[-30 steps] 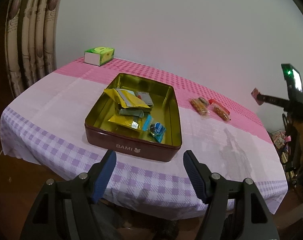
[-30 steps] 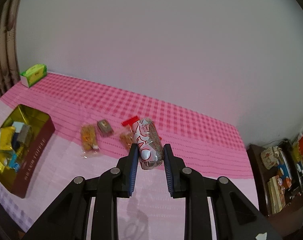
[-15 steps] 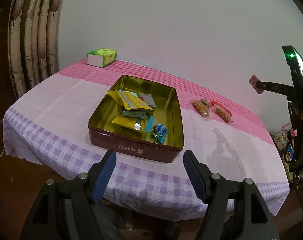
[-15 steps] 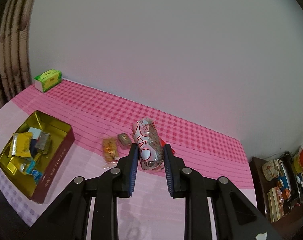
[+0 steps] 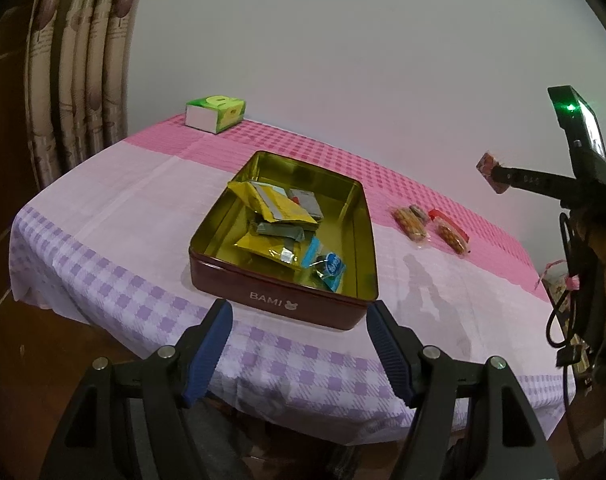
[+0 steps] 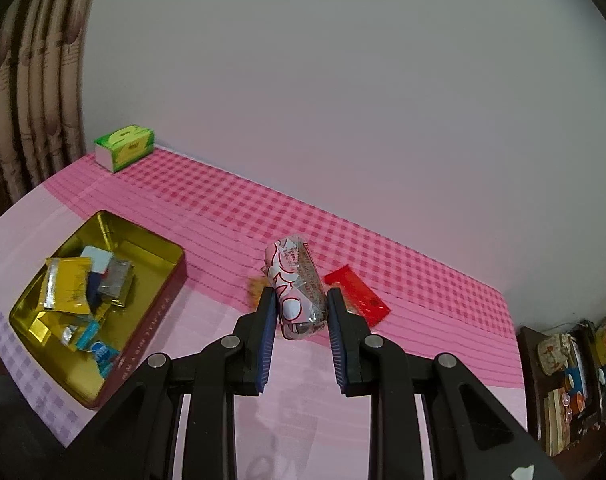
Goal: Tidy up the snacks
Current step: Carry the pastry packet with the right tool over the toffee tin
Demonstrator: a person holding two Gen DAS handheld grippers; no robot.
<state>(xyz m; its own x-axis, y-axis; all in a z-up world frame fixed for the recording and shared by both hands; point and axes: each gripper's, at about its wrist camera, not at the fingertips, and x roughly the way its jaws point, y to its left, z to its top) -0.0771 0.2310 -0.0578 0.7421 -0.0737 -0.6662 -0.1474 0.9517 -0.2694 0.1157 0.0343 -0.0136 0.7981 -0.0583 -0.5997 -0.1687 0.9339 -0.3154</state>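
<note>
A dark red tin with a gold inside (image 5: pixel 355 216) (image 6: pixel 171 280) sits on the table and holds several snack packets (image 5: pixel 275 208) (image 6: pixel 69 286). My right gripper (image 6: pixel 299 300) is shut on a white and red wrapped snack roll (image 6: pixel 297 286) and holds it in the air above the table, to the right of the tin; the roll also shows in the left wrist view (image 5: pixel 489 170). Loose snacks lie on the cloth: orange ones (image 5: pixel 409 222) and a red packet (image 5: pixel 451 234) (image 6: pixel 359 296). My left gripper (image 5: pixel 299 312) is open and empty in front of the tin, off the table's near edge.
A green tissue box (image 5: pixel 215 114) (image 6: pixel 123 152) stands at the table's far left corner by the curtain (image 5: pixel 71 80). The table has a pink and purple checked cloth (image 5: pixel 103 200) against a white wall. A cluttered shelf (image 6: pixel 571 380) stands to the right.
My right gripper has risen and swung left with the snack roll, so the tin shows more fully. The left gripper has drawn back slightly and stays open.
</note>
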